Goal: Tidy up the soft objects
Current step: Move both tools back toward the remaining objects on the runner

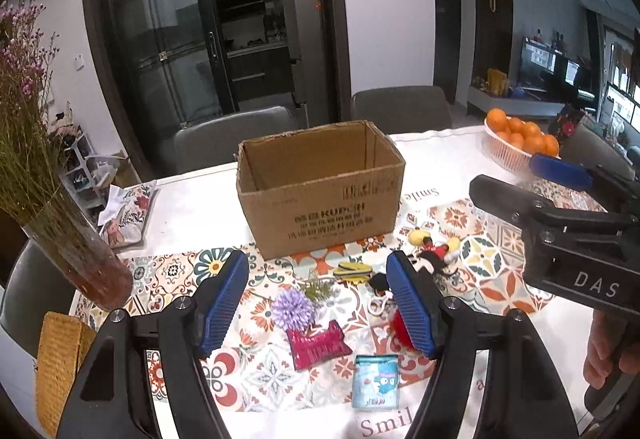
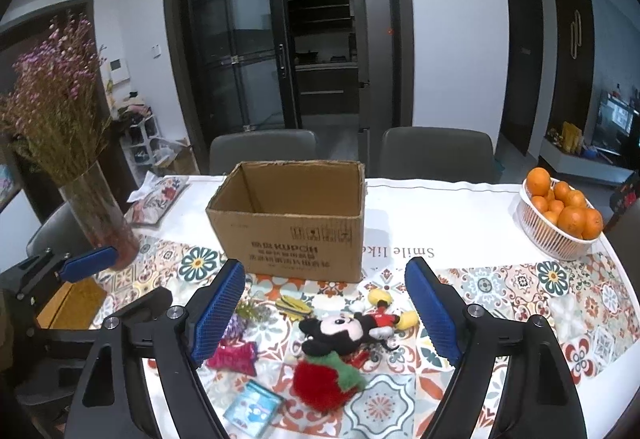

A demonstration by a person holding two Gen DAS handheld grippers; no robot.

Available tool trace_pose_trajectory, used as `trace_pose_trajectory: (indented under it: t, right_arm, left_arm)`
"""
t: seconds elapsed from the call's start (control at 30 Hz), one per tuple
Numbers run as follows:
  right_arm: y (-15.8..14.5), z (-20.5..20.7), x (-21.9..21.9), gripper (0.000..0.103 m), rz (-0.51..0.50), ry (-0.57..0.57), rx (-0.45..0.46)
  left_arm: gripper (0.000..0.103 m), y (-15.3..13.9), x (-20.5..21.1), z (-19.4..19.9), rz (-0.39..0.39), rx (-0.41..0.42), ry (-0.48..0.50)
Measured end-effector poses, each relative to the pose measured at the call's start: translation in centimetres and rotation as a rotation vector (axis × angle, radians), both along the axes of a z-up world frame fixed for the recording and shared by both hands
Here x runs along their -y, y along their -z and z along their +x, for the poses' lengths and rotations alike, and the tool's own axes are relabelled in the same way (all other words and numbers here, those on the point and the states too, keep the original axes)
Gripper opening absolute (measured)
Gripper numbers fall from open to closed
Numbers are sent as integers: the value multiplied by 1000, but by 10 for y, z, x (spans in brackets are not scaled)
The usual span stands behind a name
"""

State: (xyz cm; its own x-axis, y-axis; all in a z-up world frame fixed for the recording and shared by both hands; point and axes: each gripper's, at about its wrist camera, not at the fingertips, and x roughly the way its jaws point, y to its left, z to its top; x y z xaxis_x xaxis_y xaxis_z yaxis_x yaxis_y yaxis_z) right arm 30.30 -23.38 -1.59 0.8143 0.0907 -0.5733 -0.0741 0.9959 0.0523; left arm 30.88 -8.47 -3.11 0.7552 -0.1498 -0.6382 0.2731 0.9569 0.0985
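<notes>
Below your right gripper [image 2: 325, 313], jaws apart and empty, the Mickey Mouse plush [image 2: 344, 329] overlaps the red strawberry plush [image 2: 324, 383]; closing there could snag both. Your left gripper [image 1: 318, 305], also open and empty, brackets the purple flower [image 1: 293, 313]; the cardboard box [image 2: 292, 219] stands beyond.

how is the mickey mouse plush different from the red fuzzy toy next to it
The Mickey Mouse plush is a black, red and yellow figure with limbs, lying on its side; the red fuzzy toy is a rounded red ball with a green top. The plush lies nearer the cardboard box. Both rest untouched on the patterned tablecloth.
</notes>
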Motion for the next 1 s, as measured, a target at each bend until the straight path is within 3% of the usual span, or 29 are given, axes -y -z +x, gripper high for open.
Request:
trace_pose_trajectory:
  t: [0.47, 0.87, 1.0]
  right_arm:
    - [36, -8, 7, 83, 19, -73, -73]
    - [81, -1, 18, 88, 34, -113, -200]
    - [98, 3, 19, 88, 19, -128, -241]
  left_arm:
    - [74, 32, 10, -21, 12, -46, 21]
    - [81, 70, 21, -32, 17, -126, 36]
    - [81, 92, 24, -30, 18, -187, 42]
